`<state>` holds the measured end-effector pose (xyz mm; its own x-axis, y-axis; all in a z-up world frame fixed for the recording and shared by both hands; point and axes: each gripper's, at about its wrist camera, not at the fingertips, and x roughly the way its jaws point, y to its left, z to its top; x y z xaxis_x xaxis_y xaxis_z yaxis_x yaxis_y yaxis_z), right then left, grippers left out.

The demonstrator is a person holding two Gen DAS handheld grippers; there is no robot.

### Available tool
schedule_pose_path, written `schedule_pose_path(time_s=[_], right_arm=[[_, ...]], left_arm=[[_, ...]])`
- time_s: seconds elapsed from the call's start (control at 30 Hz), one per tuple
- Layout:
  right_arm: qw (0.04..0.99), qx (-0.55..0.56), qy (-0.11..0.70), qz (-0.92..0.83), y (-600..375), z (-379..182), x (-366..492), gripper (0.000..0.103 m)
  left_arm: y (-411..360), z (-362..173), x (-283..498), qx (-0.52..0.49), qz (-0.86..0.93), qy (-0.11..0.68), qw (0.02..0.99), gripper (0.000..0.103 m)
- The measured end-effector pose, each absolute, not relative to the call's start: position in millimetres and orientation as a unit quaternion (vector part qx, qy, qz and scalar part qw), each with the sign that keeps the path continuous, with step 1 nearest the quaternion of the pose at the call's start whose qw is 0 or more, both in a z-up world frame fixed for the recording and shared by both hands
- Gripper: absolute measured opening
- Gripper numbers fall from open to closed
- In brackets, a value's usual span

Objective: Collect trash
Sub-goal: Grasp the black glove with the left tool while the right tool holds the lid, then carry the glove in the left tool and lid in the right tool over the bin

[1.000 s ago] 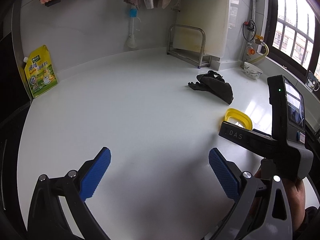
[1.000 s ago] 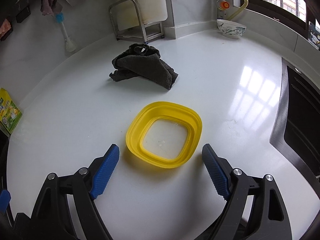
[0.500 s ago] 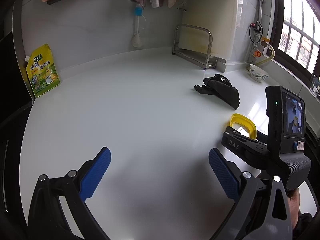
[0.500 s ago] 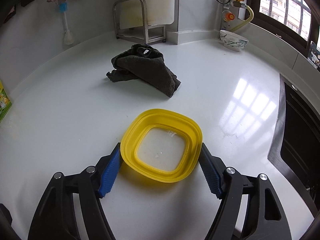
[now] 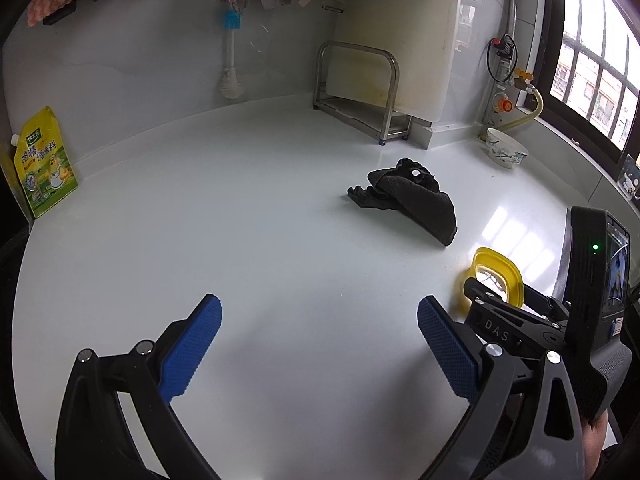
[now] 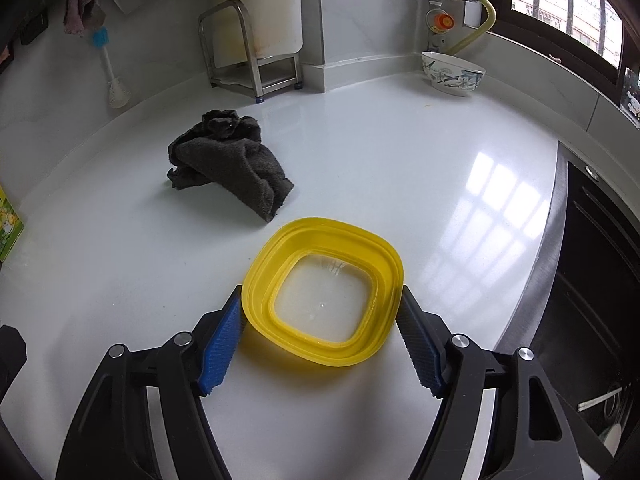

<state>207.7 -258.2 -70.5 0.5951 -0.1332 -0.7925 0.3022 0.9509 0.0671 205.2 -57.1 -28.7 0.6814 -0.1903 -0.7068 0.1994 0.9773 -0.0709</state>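
Note:
A yellow collapsible bowl [image 6: 324,292] with a clear bottom sits between the blue pads of my right gripper [image 6: 320,336], which is shut on its two sides and holds it slightly tilted just over the white counter [image 6: 400,168]. The bowl also shows in the left wrist view [image 5: 498,276], behind the right gripper's body. My left gripper [image 5: 318,344] is open and empty above bare counter. A crumpled dark grey towel [image 6: 230,162] lies beyond the bowl; it also shows in the left wrist view [image 5: 412,200].
A patterned ceramic bowl [image 6: 452,74] stands at the back right near the gas valve. A steel rack [image 6: 250,52] holds a cutting board at the back wall. A yellow pouch [image 5: 42,162] leans at the far left. A black sink [image 6: 600,280] lies right.
My right gripper moved forward around the yellow bowl and closed on its sides, lifting it slightly. The left gripper stayed open and swung a little toward the right.

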Motion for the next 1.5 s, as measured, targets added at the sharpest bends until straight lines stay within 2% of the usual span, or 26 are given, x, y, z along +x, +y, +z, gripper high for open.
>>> schedule_pose_path(time_s=[0.53, 1.0, 1.07, 1.17, 1.37, 1.5], right_arm=[[0.889, 0.144, 0.414, -0.13, -359, -73, 218, 0.071], [0.891, 0.177, 0.403, -0.111, -370, -69, 213, 0.071], [0.891, 0.176, 0.404, -0.109, -370, -69, 214, 0.071], [0.89, 0.178, 0.407, -0.105, -369, -71, 215, 0.071], [0.891, 0.177, 0.405, -0.105, -369, -71, 213, 0.071], [0.893, 0.171, 0.405, -0.101, -365, -71, 210, 0.071]], left_arm=[[-163, -46, 287, 0.022, -0.102, 0.388, 0.916, 0.097], [-190, -75, 343, 0.04, -0.059, 0.423, 0.903, 0.094], [-191, -75, 341, 0.044, -0.064, 0.422, 0.903, 0.08], [-195, -77, 340, 0.054, -0.077, 0.423, 0.901, 0.046], [-191, -75, 325, 0.066, -0.086, 0.411, 0.905, 0.026], [-181, -73, 303, 0.085, -0.088, 0.407, 0.905, 0.022]])
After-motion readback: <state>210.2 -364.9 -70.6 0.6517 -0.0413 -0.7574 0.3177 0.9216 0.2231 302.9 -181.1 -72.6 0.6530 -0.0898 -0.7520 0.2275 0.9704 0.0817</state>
